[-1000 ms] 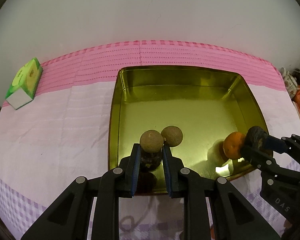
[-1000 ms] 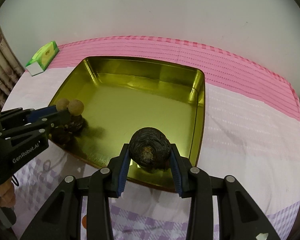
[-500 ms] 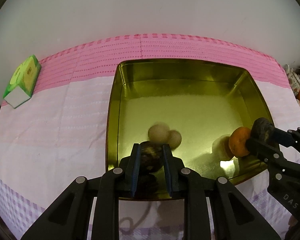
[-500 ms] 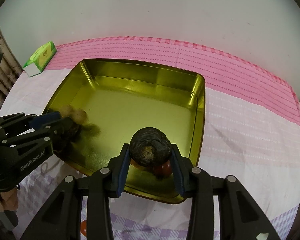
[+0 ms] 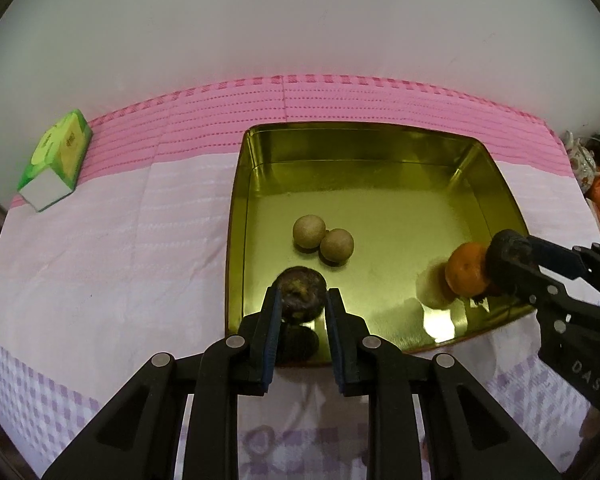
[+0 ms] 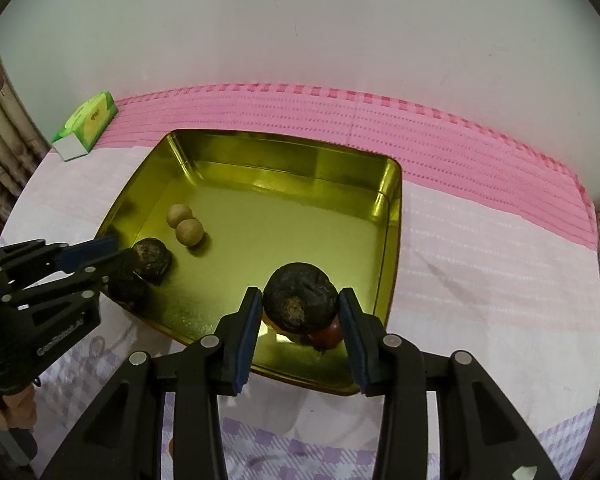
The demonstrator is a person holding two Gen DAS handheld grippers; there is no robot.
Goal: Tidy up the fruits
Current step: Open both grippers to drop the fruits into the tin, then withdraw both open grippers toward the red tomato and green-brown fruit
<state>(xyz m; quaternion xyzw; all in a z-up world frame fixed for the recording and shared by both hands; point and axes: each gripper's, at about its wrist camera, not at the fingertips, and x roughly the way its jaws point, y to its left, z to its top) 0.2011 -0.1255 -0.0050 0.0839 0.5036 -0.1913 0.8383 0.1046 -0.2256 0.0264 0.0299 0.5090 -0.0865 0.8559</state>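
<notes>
A gold metal tray [image 5: 380, 200] [image 6: 284, 184] lies on the pink cloth. Two tan round fruits [image 5: 323, 238] [image 6: 185, 225] lie inside it, touching. My left gripper [image 5: 302, 302] is shut on a dark wrinkled fruit [image 5: 301, 295] just inside the tray's near edge; that fruit also shows in the right wrist view [image 6: 153, 259]. My right gripper [image 6: 300, 306] is shut on a second dark wrinkled fruit [image 6: 300, 300] over the tray's near right corner. An orange fruit [image 5: 466, 274] sits beside it, and a red fruit [image 6: 327, 335] shows under it.
A green tissue box [image 5: 56, 160] [image 6: 86, 126] sits at the far left of the table, near the white wall. Some clutter [image 5: 596, 172] stands off the table's right edge.
Both grippers have pulled back slightly toward the near edge with their dark fruits. The two tan fruits rolled off the left gripper's fruit and came to rest deeper in the tray.
</notes>
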